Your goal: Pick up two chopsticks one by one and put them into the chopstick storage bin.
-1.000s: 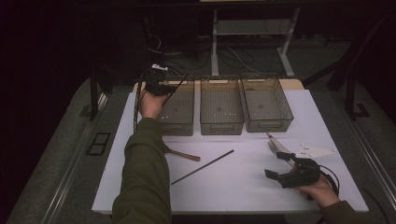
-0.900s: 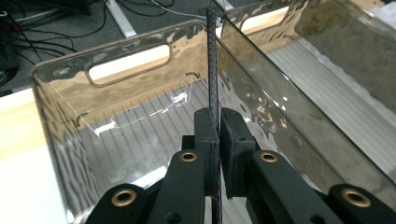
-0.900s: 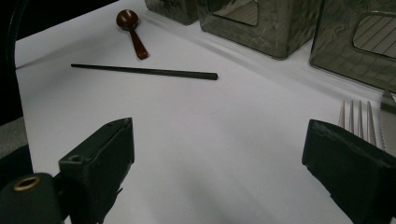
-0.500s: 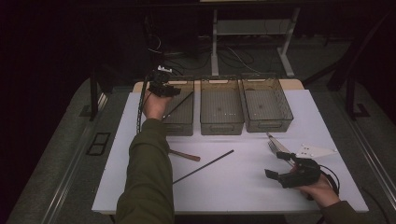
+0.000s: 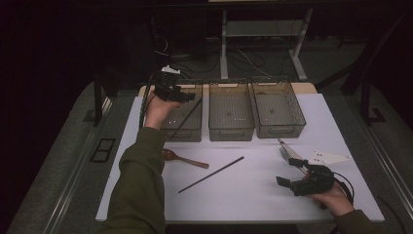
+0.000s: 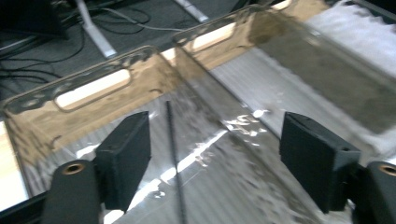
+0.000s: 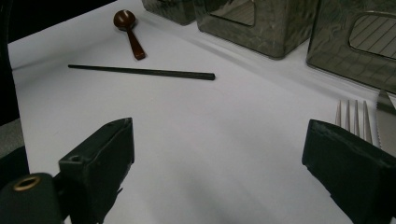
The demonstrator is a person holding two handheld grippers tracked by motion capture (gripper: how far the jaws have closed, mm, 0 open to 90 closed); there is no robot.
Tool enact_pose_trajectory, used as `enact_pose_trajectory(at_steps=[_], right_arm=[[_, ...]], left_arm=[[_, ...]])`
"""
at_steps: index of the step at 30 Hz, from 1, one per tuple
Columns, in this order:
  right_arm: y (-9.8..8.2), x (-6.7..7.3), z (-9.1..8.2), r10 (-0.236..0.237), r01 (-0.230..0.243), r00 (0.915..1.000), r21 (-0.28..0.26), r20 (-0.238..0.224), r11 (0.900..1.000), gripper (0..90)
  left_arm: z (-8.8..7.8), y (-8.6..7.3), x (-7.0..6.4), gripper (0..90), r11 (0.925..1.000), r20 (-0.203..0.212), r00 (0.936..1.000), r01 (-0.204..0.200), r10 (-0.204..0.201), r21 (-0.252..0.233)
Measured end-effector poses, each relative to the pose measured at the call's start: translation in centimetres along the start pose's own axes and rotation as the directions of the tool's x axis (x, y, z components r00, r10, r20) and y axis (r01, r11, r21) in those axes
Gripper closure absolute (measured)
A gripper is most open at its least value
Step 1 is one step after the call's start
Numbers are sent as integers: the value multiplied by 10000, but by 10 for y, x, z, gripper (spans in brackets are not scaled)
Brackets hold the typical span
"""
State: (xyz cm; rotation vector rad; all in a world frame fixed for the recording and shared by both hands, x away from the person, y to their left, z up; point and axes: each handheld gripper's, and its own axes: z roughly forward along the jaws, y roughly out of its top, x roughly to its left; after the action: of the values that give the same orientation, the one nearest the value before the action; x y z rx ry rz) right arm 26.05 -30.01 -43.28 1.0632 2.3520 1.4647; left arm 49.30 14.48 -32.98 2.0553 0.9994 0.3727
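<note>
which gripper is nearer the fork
Right. The right gripper rests on the table just in front of the fork, its jaws open beside the tines. The left gripper is far across the table, over the left bin.

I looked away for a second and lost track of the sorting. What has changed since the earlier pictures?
The left gripper has lifted a little over the left bin; its jaws have just been opening, and the black chopstick now lies loose in the bin, no longer clamped. The right gripper, second chopstick, wooden spoon, fork and knife stayed put.
</note>
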Motion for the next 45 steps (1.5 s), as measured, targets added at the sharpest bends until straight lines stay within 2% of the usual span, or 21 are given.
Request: enact_pose_trajectory(at_steps=[2, 6, 7, 12, 14, 16, 20, 23, 26, 28, 33, 34, 38, 39, 45], right_arm=[[0, 0, 0, 24, -24, 10000, 5, 26, 10000, 85], [0, 0, 0, -7, 7, 10000, -10, 48, 10000, 85], [0, 1, 1, -32, 31, 10000, 25, 84, 10000, 85], [0, 1, 1, -58, 57, 9999, 27, 115, 10000, 85], [0, 1, 1, -42, 41, 9999, 46, 131, 10000, 85], [0, 1, 1, -40, 40, 9999, 49, 144, 10000, 85], [0, 2, 1, -59, 58, 9998, 76, 180, 10000, 85], [0, 2, 1, -54, 53, 9998, 87, 192, 9999, 85], [0, 2, 1, -55, 53, 9998, 81, 192, 10000, 85], [0, 2, 1, -57, 56, 9998, 76, 193, 10000, 85], [-1, 2, 1, -44, 42, 9998, 95, 191, 9999, 85], [-1, 2, 1, 35, -38, 9999, 148, 165, 9999, 85], [-1, 1, 1, -157, 156, 9997, 88, 186, 9998, 85], [-1, 2, 1, -37, 35, 9998, 76, 207, 10000, 85], [-1, 2, 1, -50, 48, 9998, 97, 218, 9999, 85]], left_arm=[[-6, -2, -7, 205, 9997, 108, 9997, -215, 215, 83], [-19, -7, -20, 172, 9987, 266, 9983, -508, 510, -91], [-22, -8, -23, 144, 9973, 325, 9968, -727, 728, -41], [-37, -17, -42, 119, 9936, 603, 9924, -1046, 1071, -433], [-43, -21, -48, 100, 9903, 785, 9880, -1295, 1332, -501], [-47, -25, -55, 72, 9895, 1045, 9852, -1299, 1361, -633], [-53, -33, -68, 15, 9882, 1241, 9828, -1264, 1365, -860], [-55, -40, -78, 0, 9876, 1473, 9788, -1309, 1426, -861], [-57, -47, -89, 0, 9832, 1572, 9724, -1601, 1724, -880], [-57, -53, -96, 0, 9827, 1756, 9693, -1566, 1722, -989], [-54, -70, -114, 0, 9787, 1937, 9609, -1823, 1976, -941], [-53, -74, -117, 0, 9783, 1983, 9596, -1837, 1997, -962], [-50, -88, -130, 0, 9762, 2108, 9550, -1904, 2088, -1040], [-50, -91, -133, 0, 9765, 2193, 9531, -1908, 2087, -1003], [-47, -109, -149, 0, 9747, 2450, 9449, -1958, 2170, -1081]])
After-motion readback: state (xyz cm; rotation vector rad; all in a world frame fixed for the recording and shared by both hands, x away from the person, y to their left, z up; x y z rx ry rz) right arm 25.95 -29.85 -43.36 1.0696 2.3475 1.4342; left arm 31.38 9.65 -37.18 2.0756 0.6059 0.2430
